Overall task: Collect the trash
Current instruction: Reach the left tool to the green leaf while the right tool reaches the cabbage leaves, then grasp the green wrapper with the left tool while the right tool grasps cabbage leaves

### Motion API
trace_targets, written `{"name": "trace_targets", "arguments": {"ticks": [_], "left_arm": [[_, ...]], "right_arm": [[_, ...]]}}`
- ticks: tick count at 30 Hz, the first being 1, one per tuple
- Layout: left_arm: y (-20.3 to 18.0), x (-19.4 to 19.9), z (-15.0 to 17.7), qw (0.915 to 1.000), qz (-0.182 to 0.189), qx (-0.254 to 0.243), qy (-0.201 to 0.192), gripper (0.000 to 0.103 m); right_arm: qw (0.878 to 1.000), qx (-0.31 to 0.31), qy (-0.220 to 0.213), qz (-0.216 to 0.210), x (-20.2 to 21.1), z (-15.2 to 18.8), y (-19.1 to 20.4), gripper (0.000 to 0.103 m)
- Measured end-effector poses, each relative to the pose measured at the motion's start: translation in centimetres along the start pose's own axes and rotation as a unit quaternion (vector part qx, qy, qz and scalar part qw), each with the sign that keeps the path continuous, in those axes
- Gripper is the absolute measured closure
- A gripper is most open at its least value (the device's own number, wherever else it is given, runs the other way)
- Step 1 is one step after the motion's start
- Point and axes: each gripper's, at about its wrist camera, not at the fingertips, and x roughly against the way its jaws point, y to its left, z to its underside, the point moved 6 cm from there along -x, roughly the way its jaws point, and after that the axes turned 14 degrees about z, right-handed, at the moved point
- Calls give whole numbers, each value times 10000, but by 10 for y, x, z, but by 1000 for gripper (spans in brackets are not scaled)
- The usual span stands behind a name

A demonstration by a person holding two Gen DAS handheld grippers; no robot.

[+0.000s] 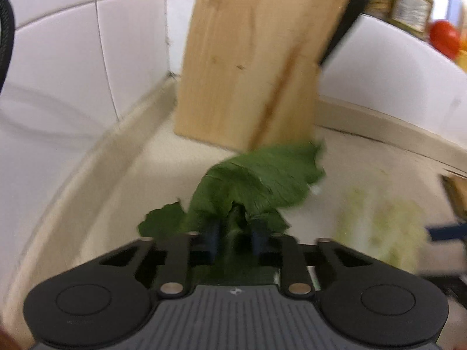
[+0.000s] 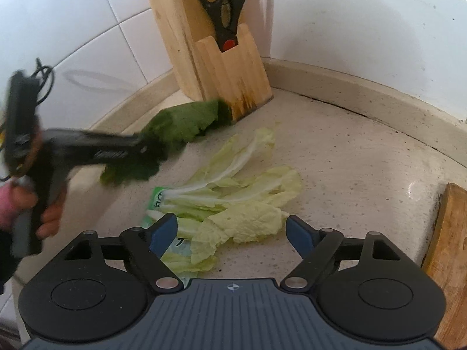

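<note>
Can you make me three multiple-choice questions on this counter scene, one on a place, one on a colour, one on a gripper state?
1. Where do the scissors sit?
A. in the wooden knife block
B. on the counter
C. in a gripper

2. What colour is the leaf in the left gripper?
A. pale yellow-green
B. dark green
C. red

3. How is the right gripper?
A. shut on cabbage
B. shut on nothing
C. open above the cabbage leaves

Answers: A, handles stick out of the block; B, dark green leaf between its fingers; C, its fingers stand wide apart.
</note>
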Motion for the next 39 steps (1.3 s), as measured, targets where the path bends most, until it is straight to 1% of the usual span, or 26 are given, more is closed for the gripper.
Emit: {"name": "trace_targets", "arguments": {"ticks": [2,4,8,10,13,15,17,19,21,23,24,25,26,27,28,29,30,32,34,36,39], "left_arm": [[-6,14,14,9996,242,145,95,93],[-12,27,27,9990,373,188,146,93],[-20,54,42,9964,715,436,123,93],[-21,64,46,9969,638,456,58,93],[-19,73,45,9975,516,490,12,93],[-15,76,45,9980,379,497,-1,90],[-9,74,43,9986,189,497,-20,81],[-6,66,39,9990,125,423,-32,77],[-6,67,36,9992,18,373,-107,74],[-6,72,31,9989,-77,362,-293,73],[-7,77,28,9986,-54,346,-403,73],[-9,80,26,9984,20,302,-486,70],[-13,82,23,9983,93,237,-519,65],[-17,81,21,9985,118,147,-514,64],[-20,79,20,9987,99,66,-499,63],[-23,77,19,9988,114,34,-467,63],[-26,76,20,9988,192,40,-440,63],[-38,78,23,9978,489,14,-437,63],[-50,78,31,9965,768,-40,-319,63],[-60,71,42,9950,994,-46,-76,63],[-71,60,61,9919,1234,65,297,63]], "right_arm": [[10000,38,7,-29,0,0,1,17],[9999,93,6,-64,1,0,4,15],[9997,248,47,-71,-6,0,14,11],[9995,297,59,-64,-12,-1,19,9],[9994,314,69,-84,-12,-5,22,9],[9994,322,73,-75,-13,-6,23,8],[9995,308,57,-39,-14,-8,23,8],[9997,219,46,-71,-13,-10,21,8],[9999,61,34,-158,-14,-12,18,8],[9998,-38,9,-193,-13,-13,14,10],[9998,-78,-19,-183,-12,-13,12,15],[9998,-83,-44,-160,-13,-15,11,30],[9998,-83,-40,-161,-15,-17,11,40],[9998,-121,-5,-180,-17,-20,11,63],[9994,-229,58,-249,-20,-22,9,81],[9980,-451,151,-412,-23,-24,6,82],[9968,-585,177,-506,-23,-24,3,85],[9952,-728,183,-621,-18,-22,-3,87],[9927,-896,225,-771,-12,-19,-9,88],[9896,-1069,189,-939,-1,-17,-16,89],[9880,-1226,32,-936,19,-16,-28,89]]}}
